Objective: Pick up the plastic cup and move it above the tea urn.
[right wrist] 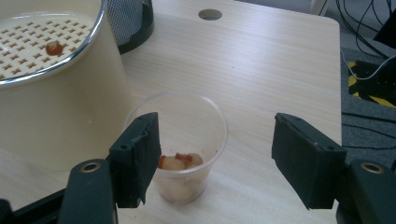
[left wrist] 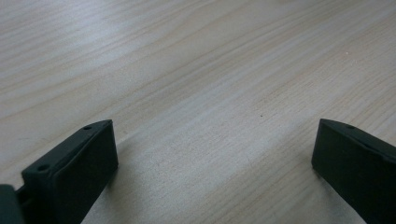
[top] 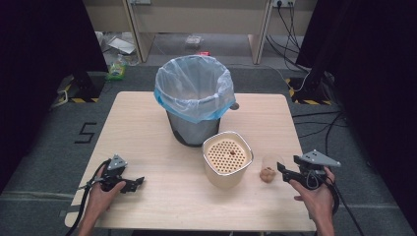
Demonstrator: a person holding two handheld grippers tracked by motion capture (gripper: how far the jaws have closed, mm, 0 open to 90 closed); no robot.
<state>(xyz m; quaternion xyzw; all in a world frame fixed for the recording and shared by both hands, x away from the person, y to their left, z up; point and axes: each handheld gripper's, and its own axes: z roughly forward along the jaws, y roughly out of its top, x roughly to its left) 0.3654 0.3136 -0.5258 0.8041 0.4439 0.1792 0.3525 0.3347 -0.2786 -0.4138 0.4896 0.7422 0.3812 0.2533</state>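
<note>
The right gripper (right wrist: 215, 158) stood with its jaws wide apart and gripping nothing; a clear cup (right wrist: 180, 144) sat on the table (right wrist: 261, 70) just ahead of them, nearer the left jaw, whose pad overlapped the cup's rim in the right gripper view; whether pad and cup touched could not be told. The cup stood upright and held a few pale lumps with red streaks (right wrist: 180, 161) at its bottom. Just beyond the cup, to the left of the jaws, stood a cream container (right wrist: 60, 112) with a metal rim and a perforated insert; one small reddish piece (right wrist: 54, 47) lay on that insert. Farther off behind the container stood a mesh bin (top: 194, 98) lined with a blue bag. In the high view the right gripper (top: 285, 172) was just beside the cup (top: 268, 169), held in the person's right hand (top: 314, 194). The left gripper (left wrist: 215, 154) was well apart from all this, jaws spread wide and empty, low over bare table; in the high view it (top: 135, 183) lay near the table's front left edge.
</note>
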